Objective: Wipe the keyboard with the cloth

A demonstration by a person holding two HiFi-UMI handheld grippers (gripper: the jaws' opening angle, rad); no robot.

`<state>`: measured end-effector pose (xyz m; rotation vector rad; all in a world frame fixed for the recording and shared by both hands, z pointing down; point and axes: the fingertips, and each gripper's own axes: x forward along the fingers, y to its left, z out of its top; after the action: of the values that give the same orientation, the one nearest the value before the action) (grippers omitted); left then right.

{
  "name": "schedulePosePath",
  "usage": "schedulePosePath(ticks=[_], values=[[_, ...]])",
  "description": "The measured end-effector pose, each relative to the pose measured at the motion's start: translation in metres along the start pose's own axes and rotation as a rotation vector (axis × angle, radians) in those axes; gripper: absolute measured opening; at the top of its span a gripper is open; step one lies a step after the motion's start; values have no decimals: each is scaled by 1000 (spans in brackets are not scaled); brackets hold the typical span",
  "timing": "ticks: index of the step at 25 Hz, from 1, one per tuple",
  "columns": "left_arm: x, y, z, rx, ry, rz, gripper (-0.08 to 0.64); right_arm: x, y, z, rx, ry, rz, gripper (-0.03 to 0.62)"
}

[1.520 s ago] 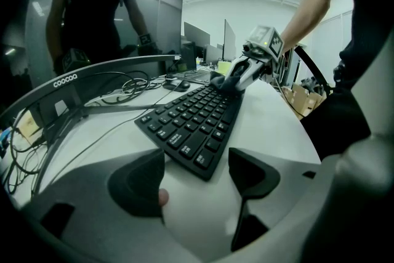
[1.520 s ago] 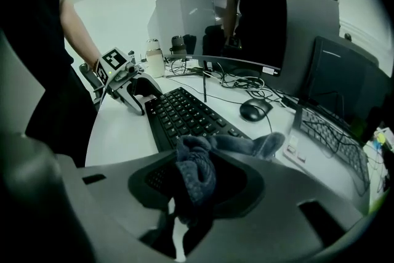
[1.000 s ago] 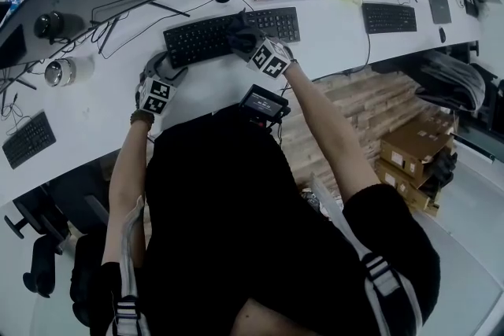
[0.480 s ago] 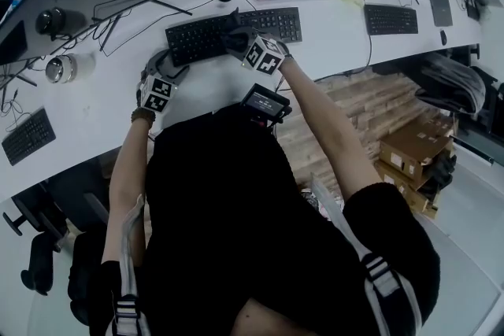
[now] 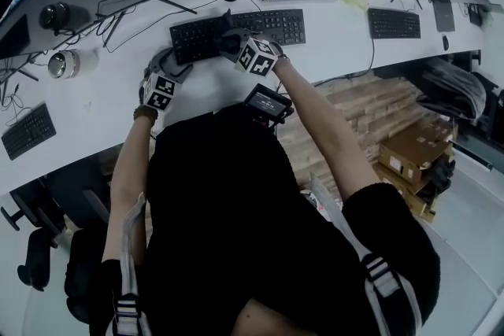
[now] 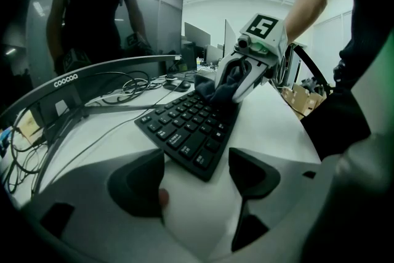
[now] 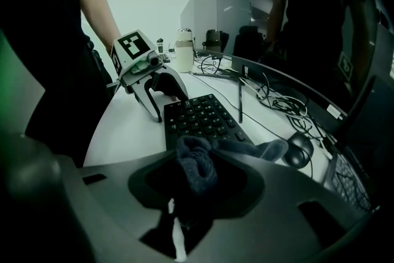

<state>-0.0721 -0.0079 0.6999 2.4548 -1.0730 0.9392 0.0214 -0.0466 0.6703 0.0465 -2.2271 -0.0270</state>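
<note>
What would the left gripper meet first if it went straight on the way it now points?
Most likely the near end of the keyboard, just ahead of the open jaws of the left gripper. As it tilts downward, it may touch the white desk first; depth is unclear.

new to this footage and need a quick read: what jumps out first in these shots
The right gripper stands out first: it is clamped on a dark cloth that lies on the black keyboard, near its middle. The left gripper has open, empty jaws just short of the keyboard's left end. Both are over a long white desk.
</note>
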Motion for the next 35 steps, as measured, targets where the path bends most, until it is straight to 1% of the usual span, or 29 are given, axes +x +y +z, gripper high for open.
schedulePosePath(ticks=[4,12,17,21,27,35], values=[[0,0,-1,-8,10,-3,324,0,0,1,-8,9,2,130],[-1,0,2,-9,3,-5,325,0,2,3,-40,4,11,130],[-1,1,1,-8,15,-4,325,13,9,19,-79,-14,30,132],[-1,1,2,-10,5,-7,325,20,14,29,-106,-15,58,132],[0,1,1,-5,7,-4,327,25,16,34,-113,-5,70,133],[1,1,-2,-6,11,-4,327,42,26,56,-151,-3,100,133]])
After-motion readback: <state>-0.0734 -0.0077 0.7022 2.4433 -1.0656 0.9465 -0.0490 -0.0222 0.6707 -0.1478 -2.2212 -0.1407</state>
